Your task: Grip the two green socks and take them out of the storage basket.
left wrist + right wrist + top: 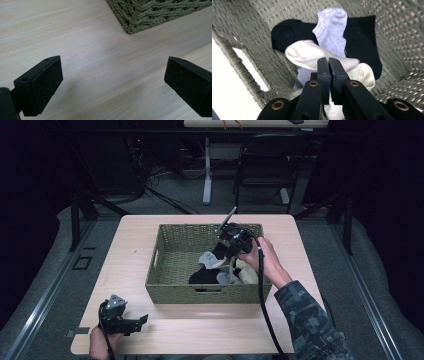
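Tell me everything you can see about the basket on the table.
The basket is a rectangular, olive-green bin of woven wicker with low walls, an open top and handle slots cut into its sides. It sits upright and flat in the middle of the table. Inside, toward its right end, lies a small heap of socks: black, grey and white. The right gripper reaches down into it, jaws together over the white sock. The left gripper rests apart from it, near the table's front left corner.

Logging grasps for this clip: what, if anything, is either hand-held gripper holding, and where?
Right hand-held gripper is shut on the white sock, pinching a fold mid-body. Left hand-held gripper is open, empty.
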{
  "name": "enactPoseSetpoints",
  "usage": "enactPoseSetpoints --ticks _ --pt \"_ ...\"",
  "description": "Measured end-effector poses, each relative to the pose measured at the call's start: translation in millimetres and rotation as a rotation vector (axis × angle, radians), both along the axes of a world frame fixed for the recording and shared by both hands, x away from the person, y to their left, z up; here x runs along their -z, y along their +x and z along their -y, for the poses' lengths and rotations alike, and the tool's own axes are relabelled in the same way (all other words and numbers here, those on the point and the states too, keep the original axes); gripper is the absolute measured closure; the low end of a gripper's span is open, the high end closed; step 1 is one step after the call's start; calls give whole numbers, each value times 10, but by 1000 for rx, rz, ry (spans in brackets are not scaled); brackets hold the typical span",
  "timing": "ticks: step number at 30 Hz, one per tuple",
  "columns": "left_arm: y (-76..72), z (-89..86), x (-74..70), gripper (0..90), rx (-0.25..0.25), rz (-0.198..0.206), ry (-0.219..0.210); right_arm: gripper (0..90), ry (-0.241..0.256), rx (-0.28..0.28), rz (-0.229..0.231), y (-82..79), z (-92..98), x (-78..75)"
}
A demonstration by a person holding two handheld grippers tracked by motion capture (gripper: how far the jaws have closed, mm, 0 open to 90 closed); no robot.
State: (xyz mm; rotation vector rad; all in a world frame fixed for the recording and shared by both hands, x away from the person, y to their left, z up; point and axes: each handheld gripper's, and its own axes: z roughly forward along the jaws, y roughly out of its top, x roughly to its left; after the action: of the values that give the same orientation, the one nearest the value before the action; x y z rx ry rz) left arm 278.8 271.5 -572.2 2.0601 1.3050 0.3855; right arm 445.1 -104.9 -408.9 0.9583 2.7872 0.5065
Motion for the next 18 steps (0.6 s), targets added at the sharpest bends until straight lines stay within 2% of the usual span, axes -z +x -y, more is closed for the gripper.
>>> enactPoseSetpoints --ticks 6,18 --pt "1 1 2 19 -1 -1 -1 884 12 3 19 16 -4 -158" --pt "3 6 6 19 -2 -1 -3 885 21 29 14 119 74 -381"
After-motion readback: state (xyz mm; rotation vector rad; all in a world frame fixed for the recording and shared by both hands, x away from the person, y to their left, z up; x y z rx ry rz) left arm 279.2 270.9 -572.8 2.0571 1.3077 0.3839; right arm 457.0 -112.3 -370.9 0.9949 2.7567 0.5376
